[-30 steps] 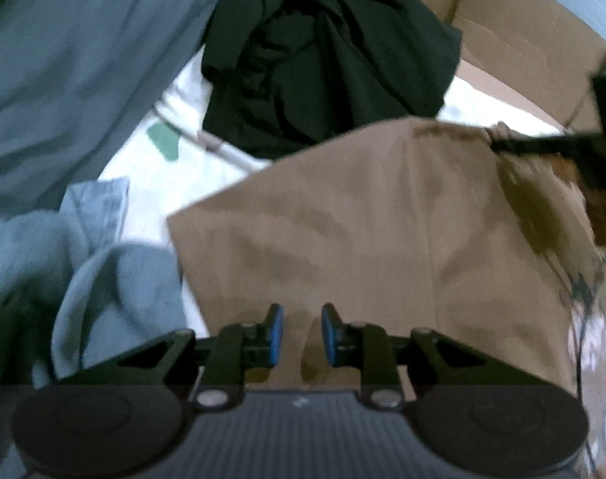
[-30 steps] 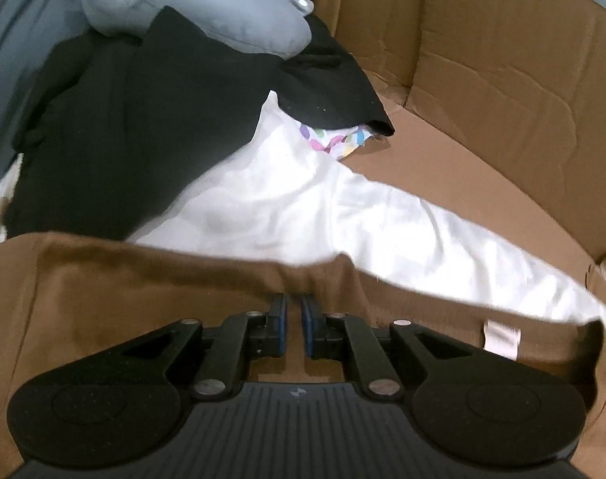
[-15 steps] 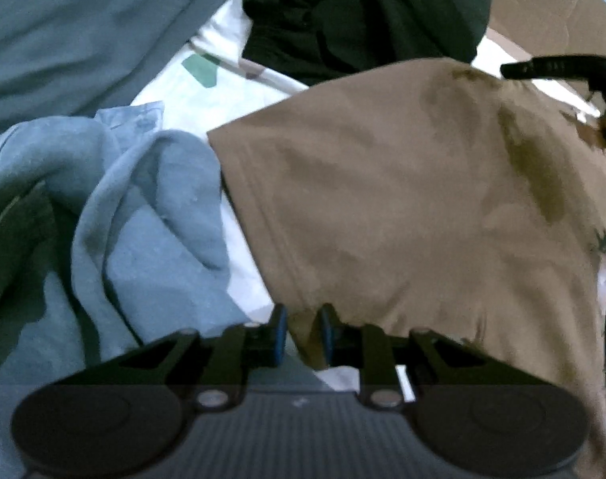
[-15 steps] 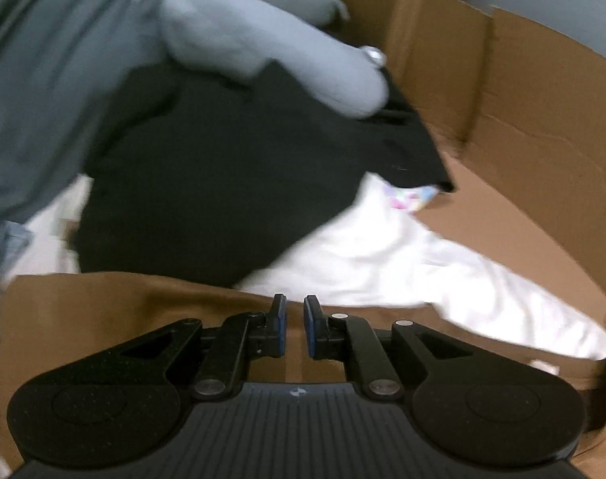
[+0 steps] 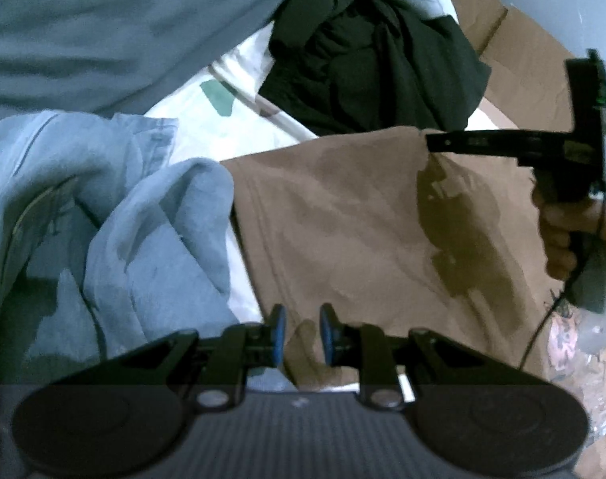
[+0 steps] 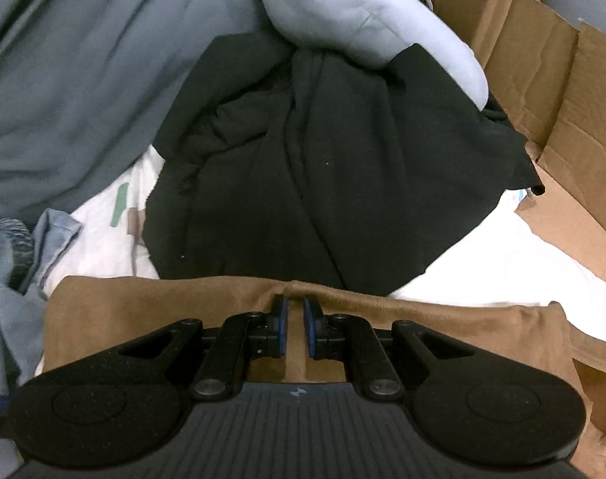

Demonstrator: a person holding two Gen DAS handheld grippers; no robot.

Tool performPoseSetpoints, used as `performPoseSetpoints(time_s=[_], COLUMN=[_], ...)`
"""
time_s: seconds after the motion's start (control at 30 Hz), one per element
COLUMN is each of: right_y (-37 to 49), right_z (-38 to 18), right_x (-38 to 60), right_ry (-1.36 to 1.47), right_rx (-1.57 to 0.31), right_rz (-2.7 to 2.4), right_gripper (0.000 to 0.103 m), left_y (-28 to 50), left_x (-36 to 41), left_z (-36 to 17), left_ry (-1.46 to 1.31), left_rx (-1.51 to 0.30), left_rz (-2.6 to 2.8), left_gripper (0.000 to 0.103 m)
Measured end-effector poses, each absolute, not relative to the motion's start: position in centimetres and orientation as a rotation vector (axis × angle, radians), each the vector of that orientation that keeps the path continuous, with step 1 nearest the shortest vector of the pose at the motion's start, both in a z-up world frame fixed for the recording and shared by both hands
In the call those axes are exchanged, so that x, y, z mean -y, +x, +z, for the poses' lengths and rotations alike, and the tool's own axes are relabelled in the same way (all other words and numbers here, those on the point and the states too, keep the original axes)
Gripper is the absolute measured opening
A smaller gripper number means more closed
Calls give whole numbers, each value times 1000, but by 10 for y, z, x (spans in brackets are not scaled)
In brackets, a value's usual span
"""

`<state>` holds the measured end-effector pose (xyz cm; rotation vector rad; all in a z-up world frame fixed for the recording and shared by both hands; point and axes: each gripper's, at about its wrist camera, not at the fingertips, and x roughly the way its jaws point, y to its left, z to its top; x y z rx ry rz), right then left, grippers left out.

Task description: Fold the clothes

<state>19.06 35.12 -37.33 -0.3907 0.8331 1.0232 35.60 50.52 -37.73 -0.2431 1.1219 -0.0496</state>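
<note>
Both our tools clamp the brown shirt (image 5: pixel 342 215) — left tool (image 5: pixel 301 337) at near hem, right tool (image 6: pixel 295 329) on far edge; black garment (image 6: pixel 322 167) just beyond, cardboard wall (image 6: pixel 550 76) right.

I see matt brown knit cloth, the shirt (image 6: pixel 151 311); ahead of my right gripper (image 6: pixel 295 329), matt black fabric (image 6: pixel 342 183); rough corrugated cardboard (image 6: pixel 542 60) beyond.
</note>
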Motion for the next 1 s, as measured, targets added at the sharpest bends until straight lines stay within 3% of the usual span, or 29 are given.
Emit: performPoseSetpoints(time_s=[0.33,0.53,0.63,0.7,1.0], right_y=[196,206,217,223,267], right_z=[-379,-357,-335,-311,-175], right_x=[-367,-358,-335,-312,-197], right_ry=[-494,-600,-566,-552,-485], right_rx=[-863,-871,-890,-866,-820], right_rz=[999,1053,1050,1041,976], right_gripper=[13,18,20,27,37], left_y=[352,354,356,358,386], left_x=[-507,-501,-497,-493,-472], left_z=[-379,-379,-377,-367,-260], left_ry=[-288,-251,-242,-225,-149], left_rx=[-1113,-1105,-1117,-1123,-1103], left_rz=[-79,-84,-62,-61,-151], left_gripper=[19,20,23,23,33])
